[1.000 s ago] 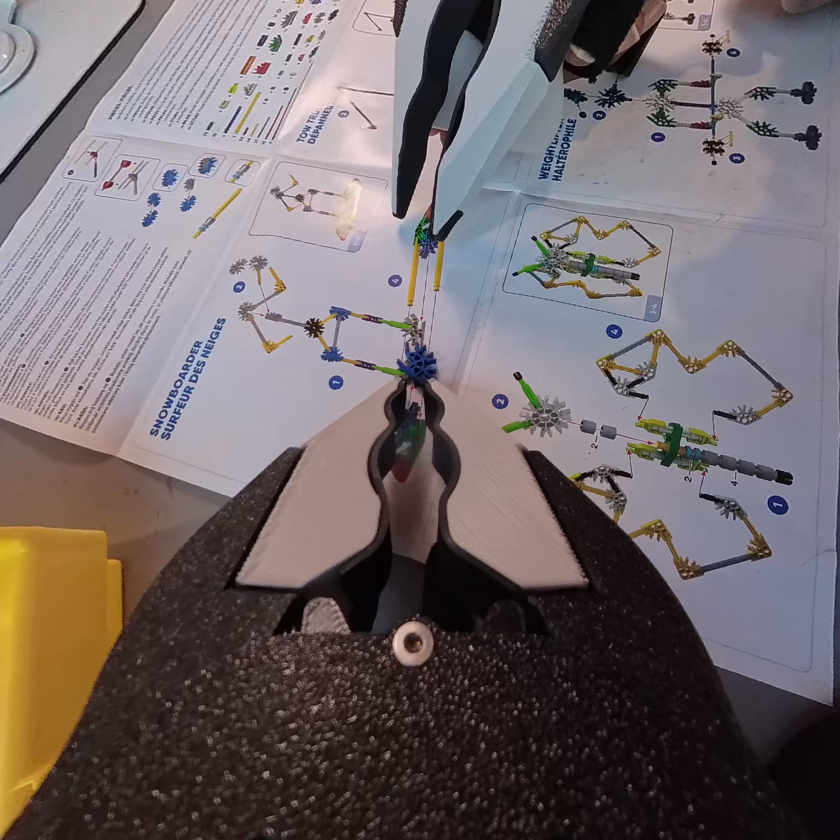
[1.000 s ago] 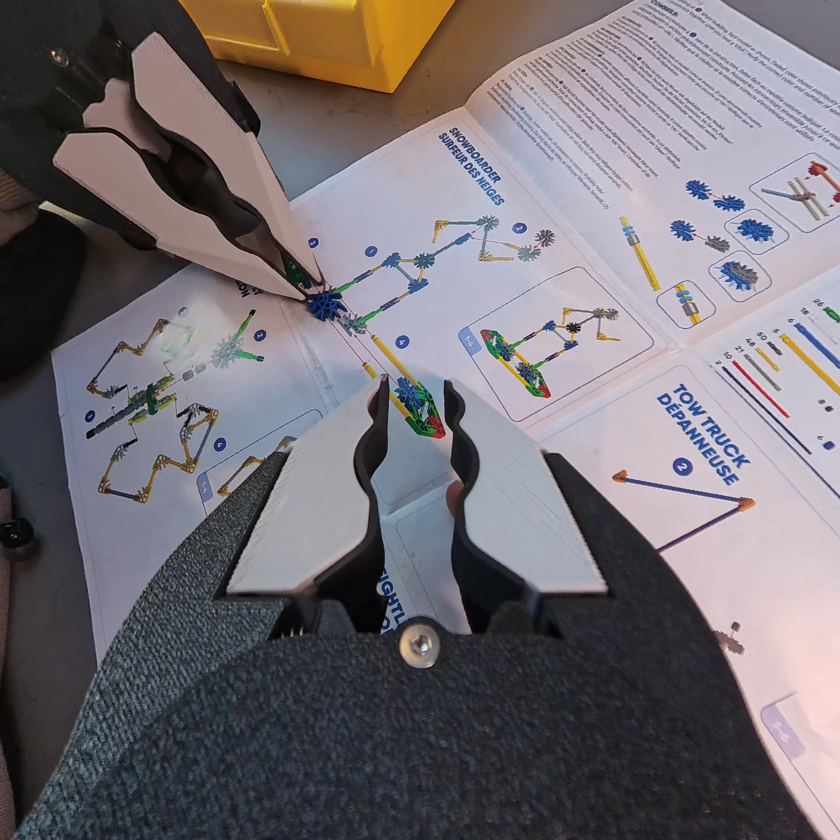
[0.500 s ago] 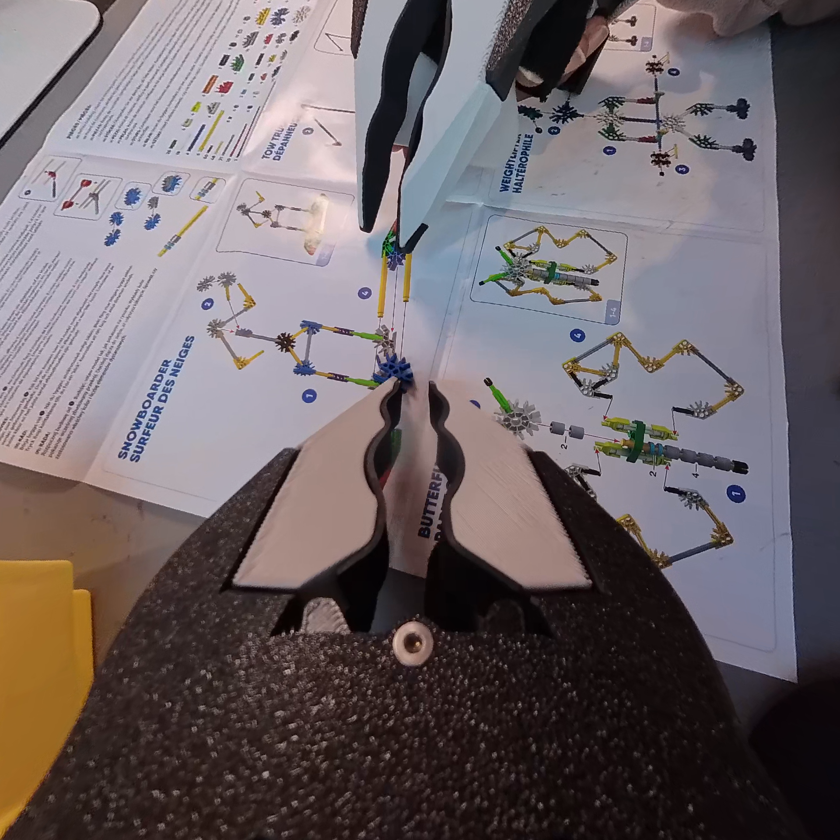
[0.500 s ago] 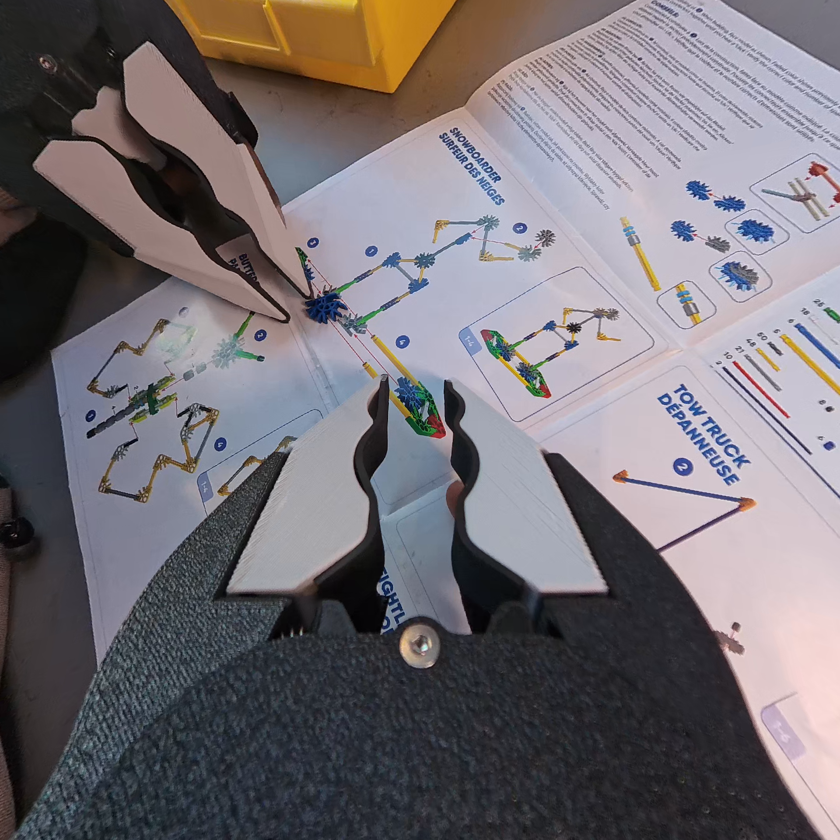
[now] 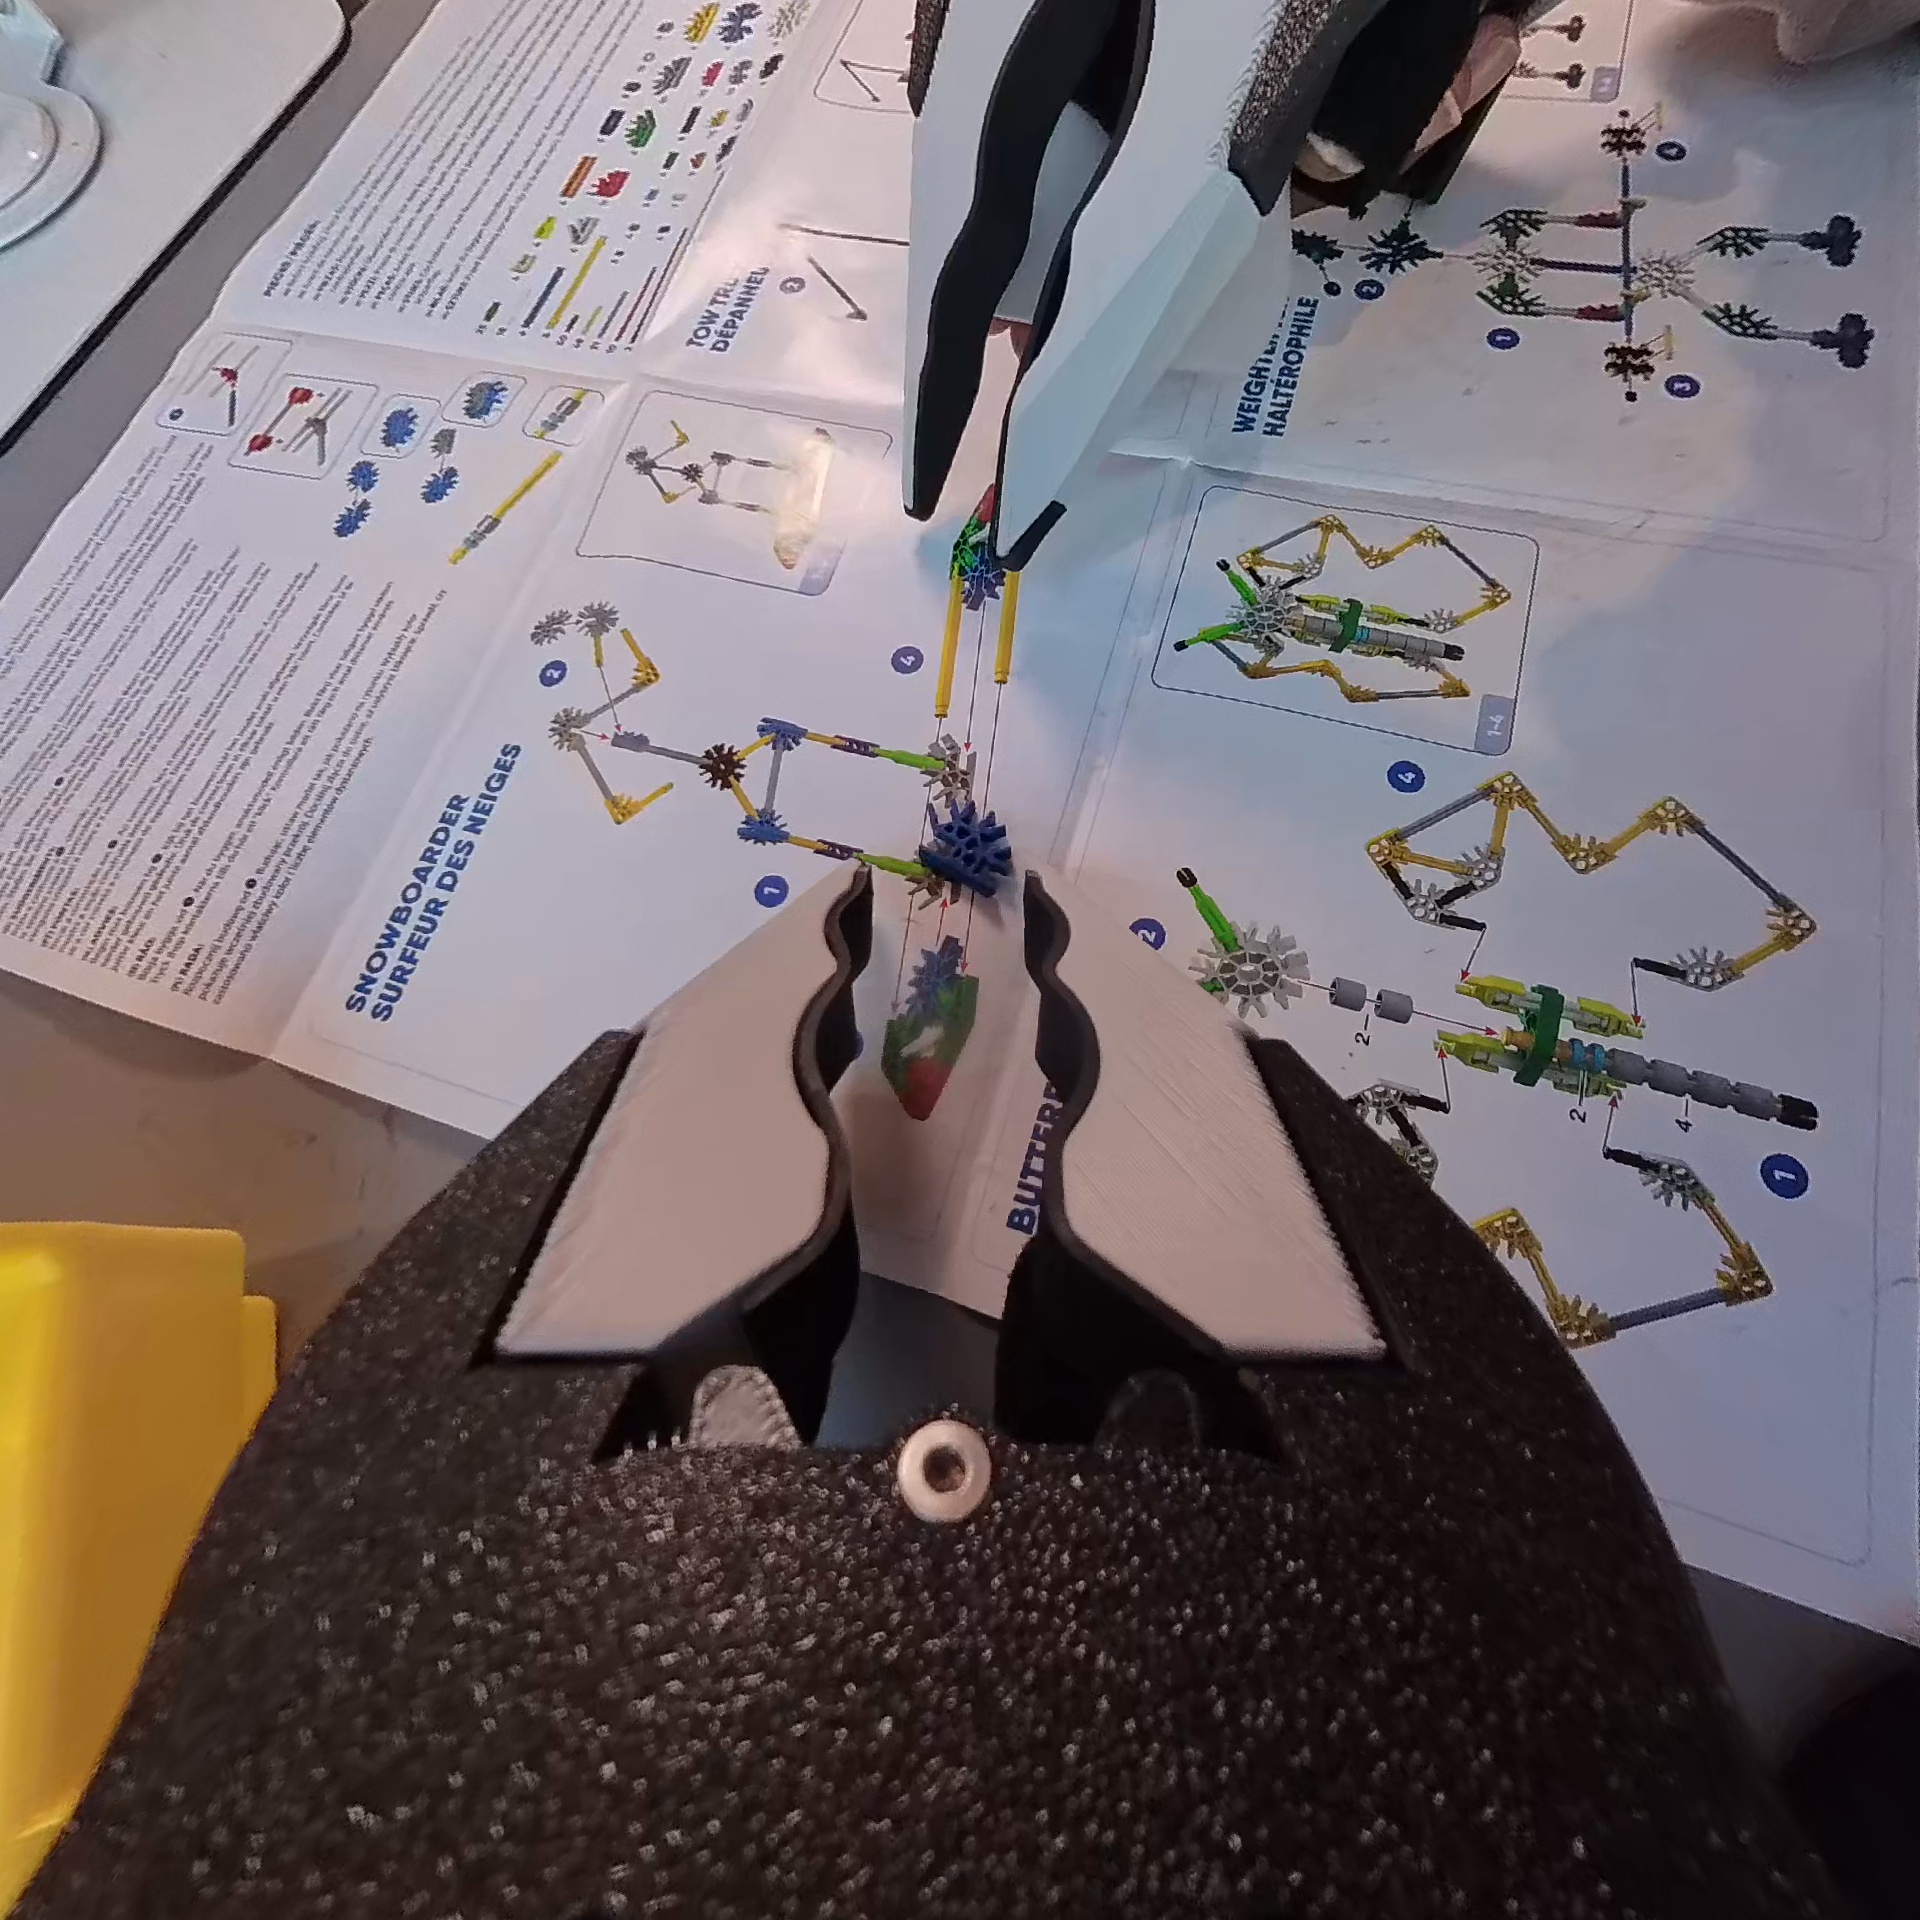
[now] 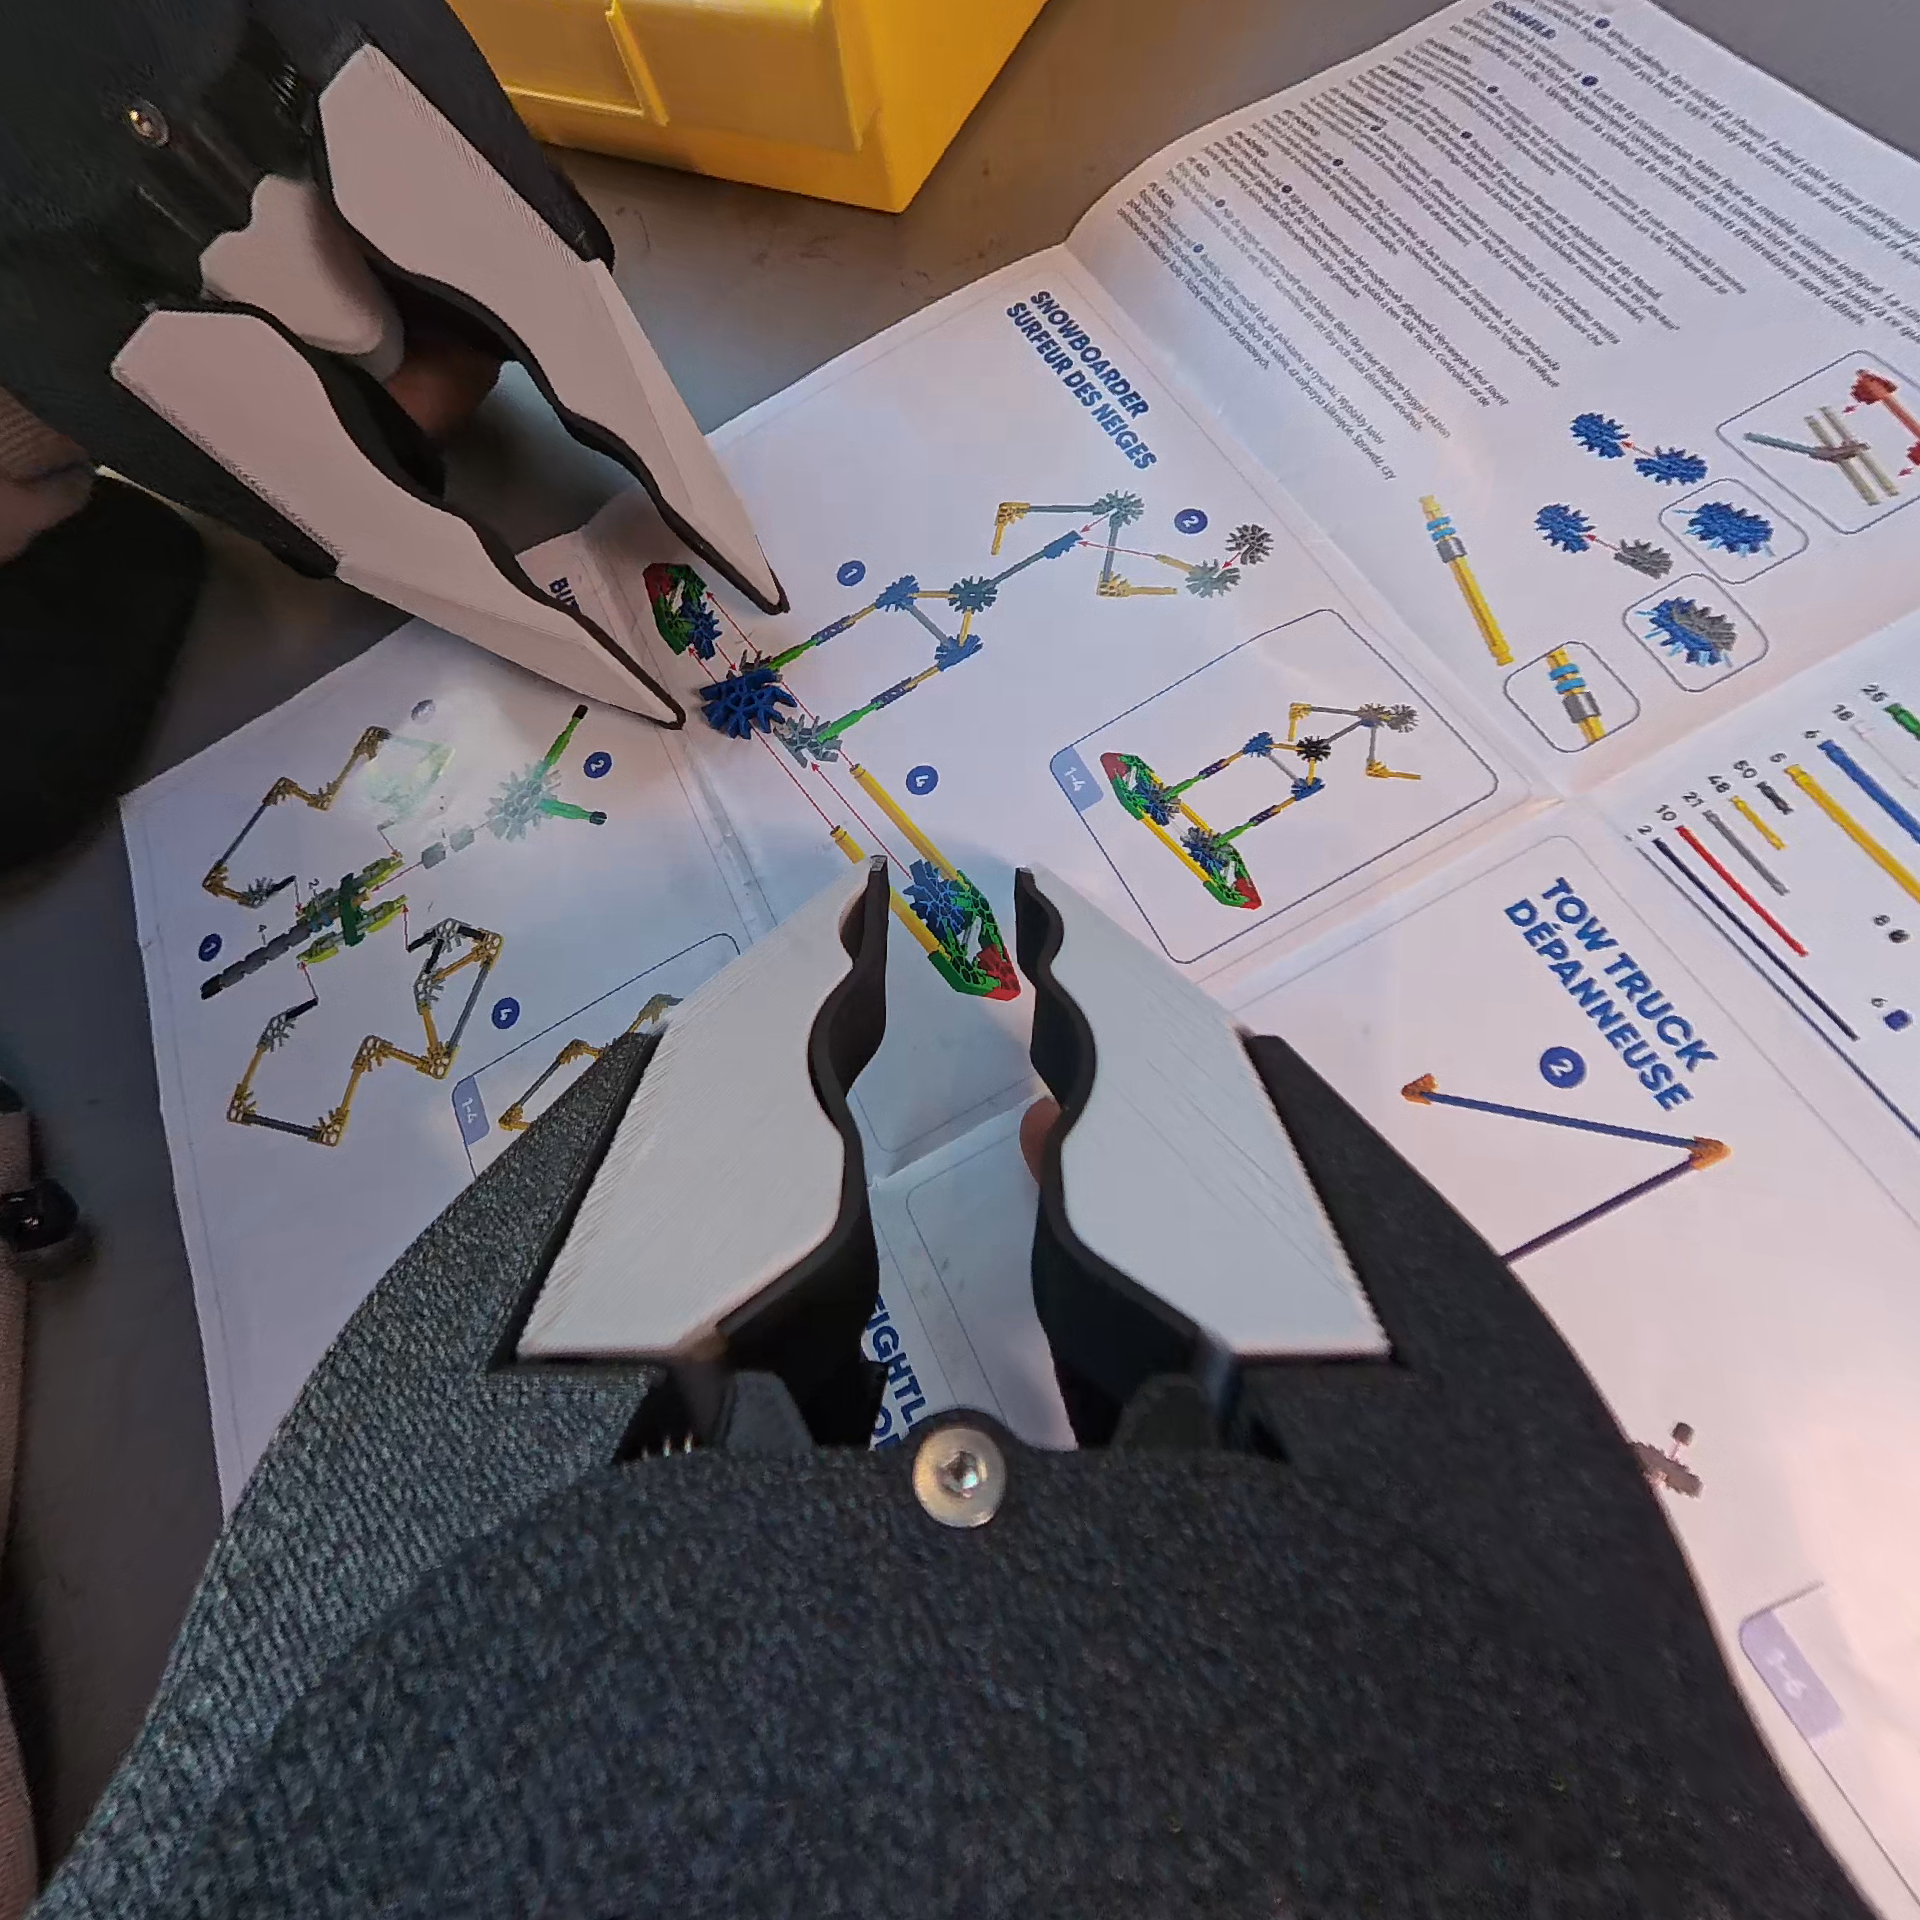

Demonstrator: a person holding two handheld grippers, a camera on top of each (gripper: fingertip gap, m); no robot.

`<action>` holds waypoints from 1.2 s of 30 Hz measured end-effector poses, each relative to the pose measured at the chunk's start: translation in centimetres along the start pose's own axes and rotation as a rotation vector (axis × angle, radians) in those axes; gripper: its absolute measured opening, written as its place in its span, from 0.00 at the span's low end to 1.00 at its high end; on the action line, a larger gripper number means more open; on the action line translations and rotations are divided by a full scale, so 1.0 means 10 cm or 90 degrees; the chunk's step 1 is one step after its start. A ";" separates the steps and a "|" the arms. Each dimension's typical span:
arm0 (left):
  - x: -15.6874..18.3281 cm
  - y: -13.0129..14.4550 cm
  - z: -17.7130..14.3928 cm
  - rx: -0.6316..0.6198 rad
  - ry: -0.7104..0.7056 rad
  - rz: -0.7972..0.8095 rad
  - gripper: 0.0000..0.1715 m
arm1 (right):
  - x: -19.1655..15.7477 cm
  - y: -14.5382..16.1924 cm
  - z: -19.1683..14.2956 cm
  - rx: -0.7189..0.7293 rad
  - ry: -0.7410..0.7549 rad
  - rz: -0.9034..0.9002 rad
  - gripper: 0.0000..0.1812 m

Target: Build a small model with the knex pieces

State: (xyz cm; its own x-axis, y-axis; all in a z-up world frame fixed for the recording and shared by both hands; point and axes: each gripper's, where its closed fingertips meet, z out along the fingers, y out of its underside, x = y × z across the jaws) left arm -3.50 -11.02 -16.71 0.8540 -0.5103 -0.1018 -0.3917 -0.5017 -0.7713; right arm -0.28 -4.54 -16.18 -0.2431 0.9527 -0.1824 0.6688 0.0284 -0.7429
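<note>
A small blue snowflake-shaped connector (image 5: 971, 847) lies on a large unfolded instruction sheet (image 5: 1621, 1351) on a grey table. My left gripper (image 5: 945, 888) is open and empty, its tips just short of the connector on either side. In the right wrist view the left gripper (image 6: 724, 660) has the connector (image 6: 740, 701) at its tips. My right gripper (image 6: 951, 873) is open and empty, over the middle of the sheet (image 6: 1351, 1351). It also shows in the left wrist view (image 5: 971, 525), a short way beyond the connector.
A yellow plastic bin (image 5: 104, 1455) stands off the sheet beside my left gripper and shows at the top of the right wrist view (image 6: 748, 83). A white tray-like object (image 5: 156, 208) sits at the far left. About 8 cm separates my left fingertips from my right.
My left gripper's jaws were together at the blue connector one second ago. They have opened, and the connector lies free on the sheet. The right gripper has stayed in place.
</note>
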 end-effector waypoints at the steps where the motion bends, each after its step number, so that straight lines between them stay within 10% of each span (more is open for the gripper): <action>1: 0.01 0.00 0.01 -0.002 0.002 0.002 0.17 | 0.00 0.00 0.00 0.000 0.000 0.000 0.12; 36: 0.12 0.03 -0.07 0.005 0.067 0.012 0.11 | -0.05 0.01 -0.01 -0.002 -0.005 -0.004 0.13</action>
State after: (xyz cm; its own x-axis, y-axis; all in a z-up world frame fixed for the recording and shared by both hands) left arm -2.79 -12.29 -16.61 0.8054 -0.5906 -0.0504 -0.4044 -0.4854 -0.7751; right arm -0.04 -4.96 -16.14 -0.2528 0.9501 -0.1827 0.6699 0.0356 -0.7416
